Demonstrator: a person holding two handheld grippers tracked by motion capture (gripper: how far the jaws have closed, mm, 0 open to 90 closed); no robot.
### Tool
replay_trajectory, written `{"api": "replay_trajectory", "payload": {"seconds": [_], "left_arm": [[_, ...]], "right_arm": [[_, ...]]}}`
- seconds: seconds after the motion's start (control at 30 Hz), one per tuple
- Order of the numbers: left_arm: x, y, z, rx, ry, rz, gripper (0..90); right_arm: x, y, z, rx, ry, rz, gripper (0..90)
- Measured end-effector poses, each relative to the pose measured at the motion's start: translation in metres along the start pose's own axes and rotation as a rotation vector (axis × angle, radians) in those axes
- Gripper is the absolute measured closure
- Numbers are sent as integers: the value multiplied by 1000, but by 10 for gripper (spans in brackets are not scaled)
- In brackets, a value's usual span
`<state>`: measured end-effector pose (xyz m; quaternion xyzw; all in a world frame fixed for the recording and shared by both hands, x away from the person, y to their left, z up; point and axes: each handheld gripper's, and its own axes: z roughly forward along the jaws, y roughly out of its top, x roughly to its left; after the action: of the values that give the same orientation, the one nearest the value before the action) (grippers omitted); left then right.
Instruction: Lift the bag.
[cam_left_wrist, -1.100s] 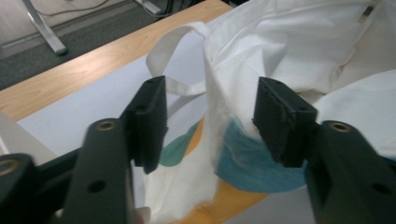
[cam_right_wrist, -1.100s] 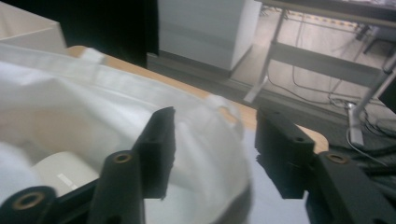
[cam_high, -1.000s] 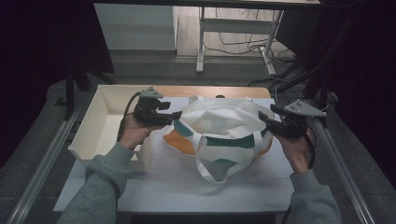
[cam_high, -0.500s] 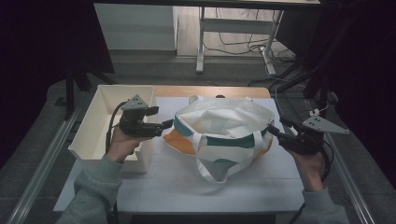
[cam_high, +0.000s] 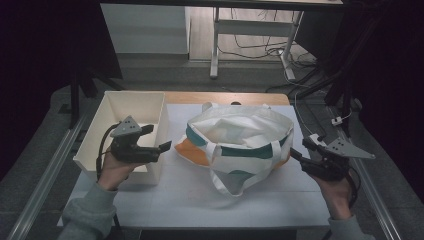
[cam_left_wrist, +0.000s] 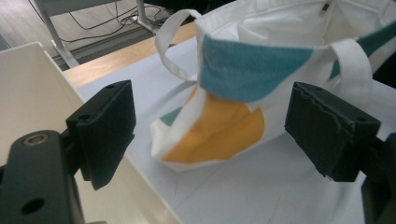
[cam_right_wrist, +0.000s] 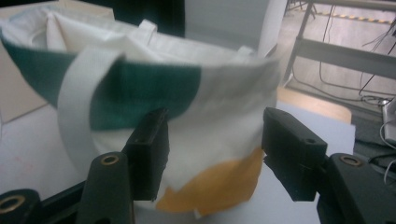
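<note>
Between the two tools, on the white sheet that covers the desk (cam_high: 165, 195), sits a cloth tote bag (cam_high: 239, 140), mouth up and gaping, its long axis running across the desk from one hand toward the other. It lies to the right of the left tool (cam_high: 159, 142) and to the left of the right tool (cam_high: 299, 150), near both but touching neither. The left tool hangs over the near corner of the cream box (cam_high: 95, 145) beside the bag; its jaws have just been opening and stand released, with only air between them and the bag's orange patch beyond in the left gripper view. The right tool stands about as near, off the bag's other end, jaws likewise spread and empty, aimed at the side wall of the bag in the right gripper view. Neither hand looks clearly nearer. The bag is white canvas, soft and slumped, with dark green bands near the rim, an orange patch low on each end, and white straps (cam_high: 227, 182), one looping loose onto the sheet at the near side
</note>
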<state>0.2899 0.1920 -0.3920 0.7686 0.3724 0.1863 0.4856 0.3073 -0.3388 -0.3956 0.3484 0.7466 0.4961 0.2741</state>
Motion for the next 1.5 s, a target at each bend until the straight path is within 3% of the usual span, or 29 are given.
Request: {"api": "replay_trajectory", "payload": {"seconds": [0.37, 0.57, 0.8, 1.0, 1.5], "left_arm": [[0, -35, -16, 34, 7, -34, 142], [1, -52, -12, 71, 1, -51, 141], [0, -71, -2, 116, 11, -71, 140], [-1, -77, 3, 137, 2, -81, 142], [-2, -80, 8, 151, 0, -87, 143]], "right_arm": [[5, -33, 6, 76, -1, 1, 415], [6, -48, 8, 114, -2, 3, 415], [14, -64, 21, 183, 14, -51, 415], [15, -71, 26, 204, 26, -55, 415], [16, -71, 27, 196, 29, -64, 413]]}}
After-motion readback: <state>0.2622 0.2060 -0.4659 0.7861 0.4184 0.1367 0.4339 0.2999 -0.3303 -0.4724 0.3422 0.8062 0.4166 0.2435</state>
